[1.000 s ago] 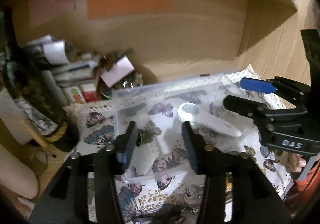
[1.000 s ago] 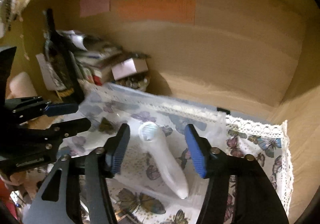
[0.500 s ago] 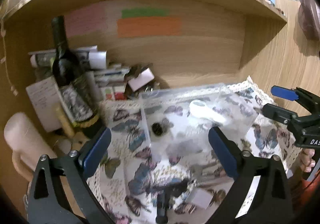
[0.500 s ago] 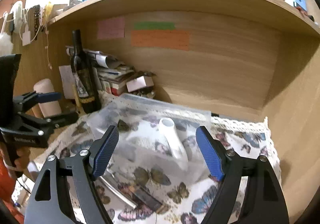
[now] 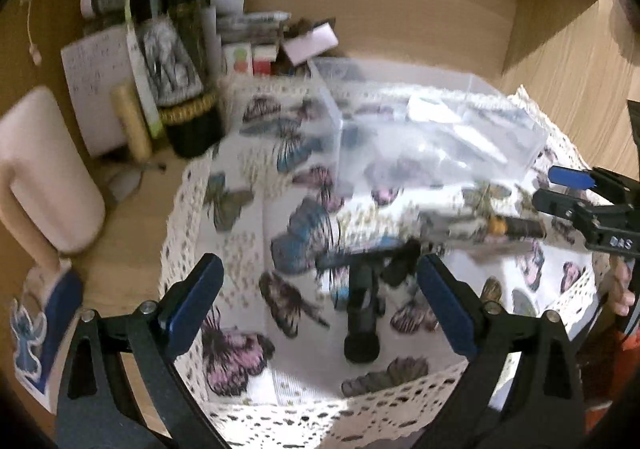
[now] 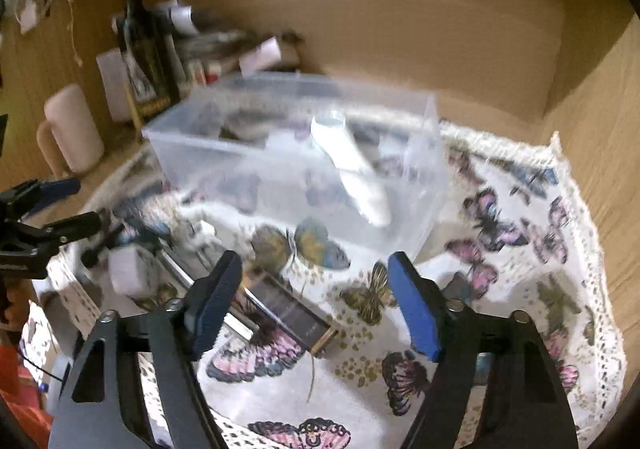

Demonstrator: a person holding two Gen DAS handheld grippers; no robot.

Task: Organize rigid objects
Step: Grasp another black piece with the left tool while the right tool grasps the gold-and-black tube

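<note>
A clear plastic box (image 6: 420,185) stands on the butterfly cloth (image 6: 520,273) and holds a white handheld device (image 6: 352,169); the box also shows in the left wrist view (image 5: 520,137). A black T-shaped tool (image 5: 362,301) lies on the cloth between the fingers of my left gripper (image 5: 316,293), which is open and empty. My right gripper (image 6: 316,297) is open and empty above a dark flat bar with a gold end (image 6: 292,317) and a metal rod (image 6: 180,273). A small white cube (image 6: 126,269) lies at the left.
A dark wine bottle (image 5: 176,49), papers and small boxes (image 5: 256,41) crowd the back left of the wooden shelf. A beige mug (image 5: 44,173) stands left of the cloth. The wooden side wall (image 6: 600,129) rises at the right.
Both grippers have drawn back from the box and dropped lower toward the loose items on the front of the cloth. Both stay open; the left opened wide earlier.
</note>
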